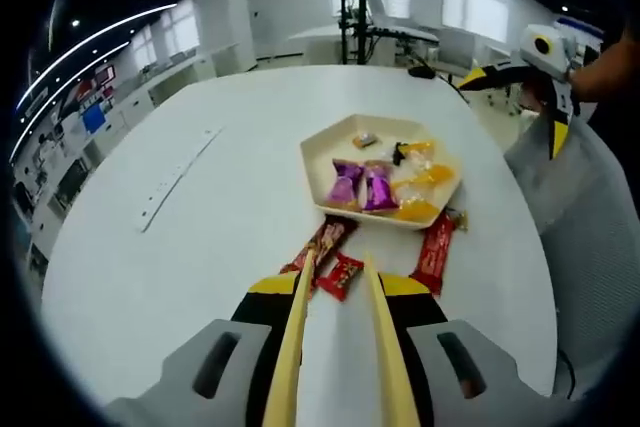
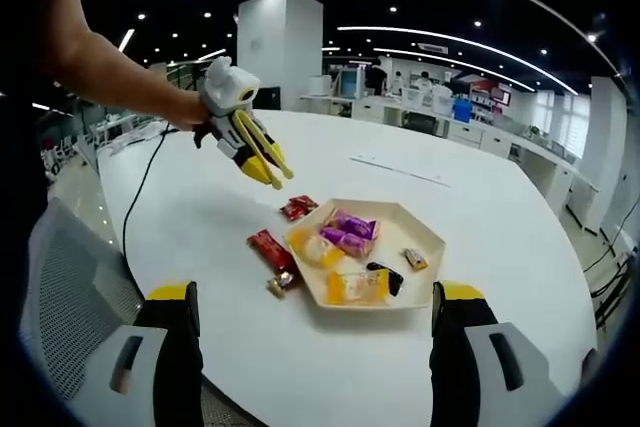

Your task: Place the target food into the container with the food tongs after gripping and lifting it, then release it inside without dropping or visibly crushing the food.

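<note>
In the left gripper view our left gripper (image 1: 340, 272) holds food tongs (image 1: 385, 347) with tips narrowly apart, straddling a small red snack packet (image 1: 341, 275) on the white table (image 1: 200, 247), just short of the hexagonal tray (image 1: 318, 162) of wrapped sweets. In the right gripper view our right gripper (image 2: 310, 322) stands wide open and empty, facing that tray (image 2: 425, 247), well back from it.

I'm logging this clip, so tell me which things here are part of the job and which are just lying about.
Job: tongs in the left gripper; small red snack packet between their tips; hexagonal tray; sweets in it.
Lying about: white strip; black cable; mesh chair.
</note>
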A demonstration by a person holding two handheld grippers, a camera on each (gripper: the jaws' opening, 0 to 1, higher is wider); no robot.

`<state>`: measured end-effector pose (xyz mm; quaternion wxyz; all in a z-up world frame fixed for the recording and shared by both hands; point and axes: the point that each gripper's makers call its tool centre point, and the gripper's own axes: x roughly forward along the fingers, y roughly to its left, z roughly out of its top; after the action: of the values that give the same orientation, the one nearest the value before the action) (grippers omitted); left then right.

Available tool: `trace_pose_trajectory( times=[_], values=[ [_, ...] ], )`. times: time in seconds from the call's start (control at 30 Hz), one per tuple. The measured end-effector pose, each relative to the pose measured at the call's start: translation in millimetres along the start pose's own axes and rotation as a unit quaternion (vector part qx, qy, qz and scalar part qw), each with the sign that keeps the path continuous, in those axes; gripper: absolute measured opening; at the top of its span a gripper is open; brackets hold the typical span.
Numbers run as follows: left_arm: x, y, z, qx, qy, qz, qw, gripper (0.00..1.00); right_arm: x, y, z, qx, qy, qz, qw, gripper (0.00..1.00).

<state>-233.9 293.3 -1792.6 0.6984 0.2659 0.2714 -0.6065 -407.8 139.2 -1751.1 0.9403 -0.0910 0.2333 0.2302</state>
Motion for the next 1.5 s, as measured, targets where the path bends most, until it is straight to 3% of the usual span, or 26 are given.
trace_pose_trajectory(
  times=[0.17,0.43,0.9,1.13,1.2,1.23,1.3,1.5],
  values=[
    [11.4,-1.8,-13.3,0.016,0.032,-0.007,0.9993,0.24,0.2,-0.7,-1.2,0.001,0.002,-0.001,1.0000,0.95],
    [19.2,-2.7,-22.6,0.029,0.059,-0.014,0.9978,0.25,-0.3,-1.8,-1.4,0.003,0.004,-0.003,1.0000,0.94],
    [32.8,-6.1,-19.8,0.072,0.071,-0.028,0.9945,0.24,-0.2,-3.0,-1.2,0.007,0.003,-0.005,1.0000,0.94],
    [36.2,-7.7,-28.7,0.062,0.084,-0.038,0.9938,0.23,0.0,-3.1,-1.5,0.008,0.004,-0.005,1.0000,0.94],
    [36.2,-6.5,-35.8,0.075,0.101,-0.030,0.9916,0.22,0.0,-3.2,-1.6,0.008,0.004,-0.005,0.9999,0.94],
    [39.1,-9.5,-29.0,0.052,0.078,-0.028,0.9952,0.22,0.0,-3.3,-1.5,0.008,0.004,-0.005,0.9999,0.94],
    [36.0,-7.9,-33.1,0.056,0.090,-0.027,0.9940,0.20,-0.1,-3.1,-1.2,0.008,0.004,-0.005,0.9999,0.94],
    [34.5,-9.7,-34.6,0.035,0.084,-0.020,0.9957,0.18,-0.5,-1.9,-1.1,0.007,0.005,-0.004,1.0000,0.94]
  ],
)
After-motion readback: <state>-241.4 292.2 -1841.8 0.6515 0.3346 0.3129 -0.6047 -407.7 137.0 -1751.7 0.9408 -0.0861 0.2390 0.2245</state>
